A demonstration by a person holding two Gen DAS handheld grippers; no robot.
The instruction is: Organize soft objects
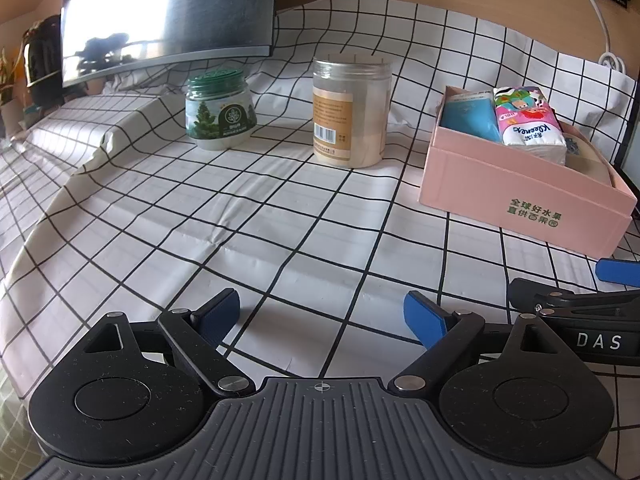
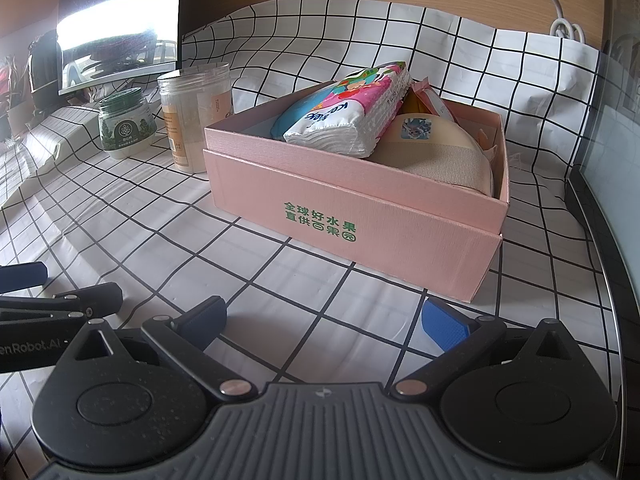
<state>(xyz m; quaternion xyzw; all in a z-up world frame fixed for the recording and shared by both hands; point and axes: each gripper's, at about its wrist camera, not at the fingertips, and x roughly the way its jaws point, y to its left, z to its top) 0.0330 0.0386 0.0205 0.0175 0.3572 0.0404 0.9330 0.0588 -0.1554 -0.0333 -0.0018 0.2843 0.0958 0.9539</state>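
A pink box (image 2: 360, 216) with green print sits on the checked cloth; it also shows in the left wrist view (image 1: 520, 196). In it lie a Kleenex tissue pack (image 2: 352, 120), a blue soft pack (image 1: 468, 118), a beige round pad (image 2: 432, 148) and a small pink packet (image 2: 432, 100). My left gripper (image 1: 322, 318) is open and empty, low over the cloth, left of the box. My right gripper (image 2: 324, 322) is open and empty, just in front of the box. Each gripper shows at the edge of the other's view.
A green-lidded jar (image 1: 220, 114) and a clear plastic jar with powder (image 1: 350, 112) stand left of the box. A monitor (image 1: 168, 20) stands behind them. A white cable (image 1: 600, 20) hangs on the back wall. A dark edge (image 2: 600, 240) bounds the right side.
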